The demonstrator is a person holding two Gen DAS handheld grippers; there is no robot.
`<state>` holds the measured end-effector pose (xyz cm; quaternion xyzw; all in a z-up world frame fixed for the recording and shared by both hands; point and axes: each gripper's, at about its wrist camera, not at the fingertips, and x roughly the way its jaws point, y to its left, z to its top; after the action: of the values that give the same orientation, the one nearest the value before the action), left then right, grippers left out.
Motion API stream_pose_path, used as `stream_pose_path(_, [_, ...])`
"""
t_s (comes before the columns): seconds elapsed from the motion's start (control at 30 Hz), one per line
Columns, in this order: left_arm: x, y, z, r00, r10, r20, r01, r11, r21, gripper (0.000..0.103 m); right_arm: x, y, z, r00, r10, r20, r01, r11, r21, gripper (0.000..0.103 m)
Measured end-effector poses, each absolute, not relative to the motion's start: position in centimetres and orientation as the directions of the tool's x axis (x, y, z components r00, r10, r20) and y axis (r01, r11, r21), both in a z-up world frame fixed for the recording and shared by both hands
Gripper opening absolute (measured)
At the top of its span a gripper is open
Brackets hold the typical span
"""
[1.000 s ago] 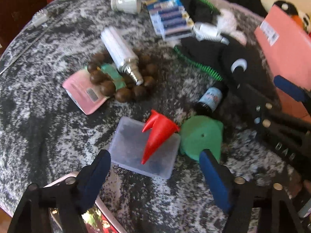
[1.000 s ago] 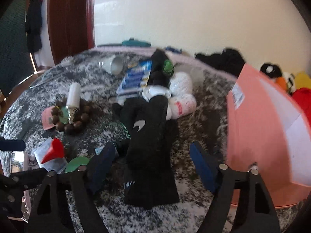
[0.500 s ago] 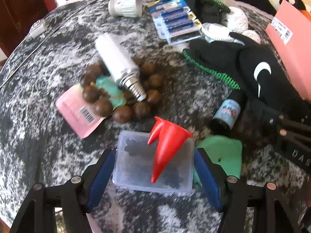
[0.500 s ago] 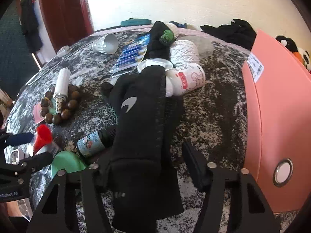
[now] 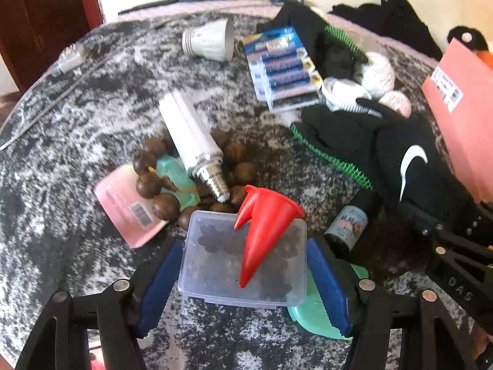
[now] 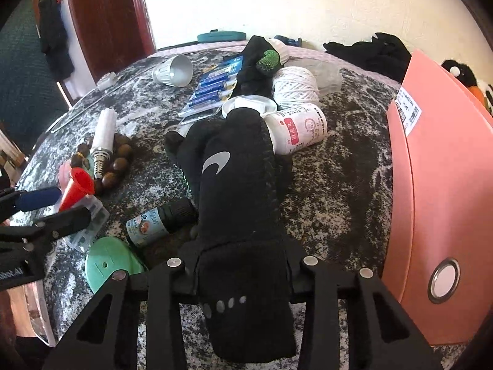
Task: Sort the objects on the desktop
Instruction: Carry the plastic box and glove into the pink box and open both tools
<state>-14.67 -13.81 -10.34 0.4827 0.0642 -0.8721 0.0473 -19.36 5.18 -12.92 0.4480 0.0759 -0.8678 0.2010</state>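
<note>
A clear plastic box with a red cone lying on its lid sits on the grey mottled table. My left gripper is around the box, its blue pads touching both short sides. It also shows in the right wrist view. A black sock with a white swoosh lies lengthwise under my right gripper, whose jaws are closed in on the sock's sides; the pads are hidden by the cloth.
Around the box are a green lid, a small dark bottle, brown beads, a white tube bulb and a pink card. Farther back lie batteries, a spot bulb, twine, a white bottle. A pink box stands right.
My left gripper has moved forward and closed its pads onto the clear box. My right gripper has lowered over the black sock and narrowed from wide open onto it.
</note>
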Motion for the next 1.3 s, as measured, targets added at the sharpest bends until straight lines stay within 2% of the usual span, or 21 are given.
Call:
stream_pose_path(0.03, [-14.5,-13.8,-10.1,-0.536,-0.023,-0.844,0.145,-0.987,-0.065,0.070,-19.3,5.2,-12.8,-0.520,-0.281,-0.807,0.417,-0.908,0.047,0.033])
stream_pose_path(0.1, [-14.2,-14.0,-9.7,-0.545,-0.021,-0.838,0.147,-0.987,-0.071,0.070,-19.2,5.4,-12.5,-0.526,-0.284,-0.802,0.417,-0.908,0.048,0.017])
stream_pose_path(0.2, [-13.7,-14.1,-9.2,-0.544,-0.028,-0.839,0.153,-0.986,-0.066,0.070,-19.0,5.6,-11.6,-0.538,-0.305,-0.786,0.420,-0.905,0.064,0.011])
stream_pose_path(0.37, [-13.3,-14.0,-9.4,-0.495,-0.043,-0.868,0.137,-0.990,-0.029,0.070,-17.9,5.9,-9.3,-0.586,-0.335,-0.737,0.429,-0.901,0.069,0.010])
stream_pose_path(0.67, [-11.9,-13.2,-6.0,-0.555,-0.024,-0.831,0.135,-0.989,-0.062,0.070,-14.6,7.1,-3.2,-0.683,-0.377,-0.626,0.436,-0.898,0.064,0.010])
stream_pose_path(0.97, [-10.2,-8.3,-1.8,-0.593,-0.014,-0.805,0.079,-0.996,-0.042,0.070,-9.1,10.6,3.7,-0.760,-0.422,-0.494,0.451,-0.890,0.067,0.010])
stream_pose_path(1.3, [-10.1,-0.2,3.0,-0.653,0.039,-0.756,-0.028,-0.999,-0.028,0.070,-4.9,19.2,9.3,-0.871,-0.336,-0.360,0.336,-0.940,0.064,0.010])
